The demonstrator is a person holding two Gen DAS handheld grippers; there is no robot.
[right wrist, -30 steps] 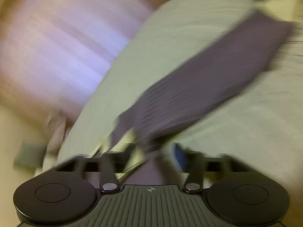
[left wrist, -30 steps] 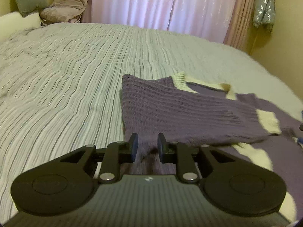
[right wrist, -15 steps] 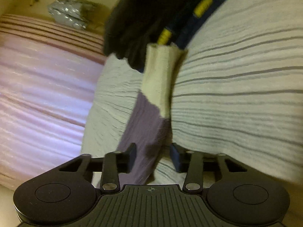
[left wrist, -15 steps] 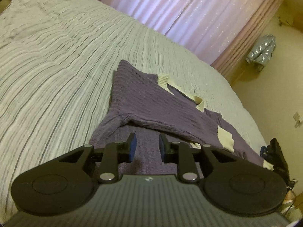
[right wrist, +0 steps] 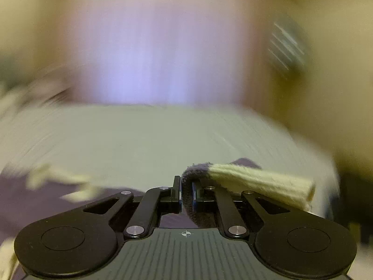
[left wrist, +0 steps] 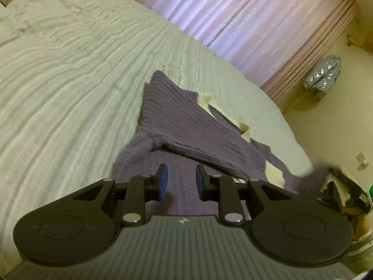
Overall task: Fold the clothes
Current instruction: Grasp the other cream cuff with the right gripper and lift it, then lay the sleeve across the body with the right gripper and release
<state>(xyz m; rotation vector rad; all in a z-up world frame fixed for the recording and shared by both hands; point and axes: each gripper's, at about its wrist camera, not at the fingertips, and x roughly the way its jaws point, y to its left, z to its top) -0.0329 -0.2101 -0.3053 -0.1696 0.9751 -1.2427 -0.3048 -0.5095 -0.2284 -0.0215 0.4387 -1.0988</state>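
The purple ribbed-knit sweater with cream cuffs lies half-folded on the pale striped bedspread. The left gripper hovers over its lower body, jaws apart and empty. The right gripper has just closed, pinching a purple sleeve beside its cream cuff.

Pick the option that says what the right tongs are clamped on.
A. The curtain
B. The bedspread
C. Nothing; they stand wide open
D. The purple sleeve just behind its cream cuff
D. In the right wrist view the right tongs, which have just been closing, pinch a fold of the purple sleeve between their pads, and the cream cuff sticks out to the right.
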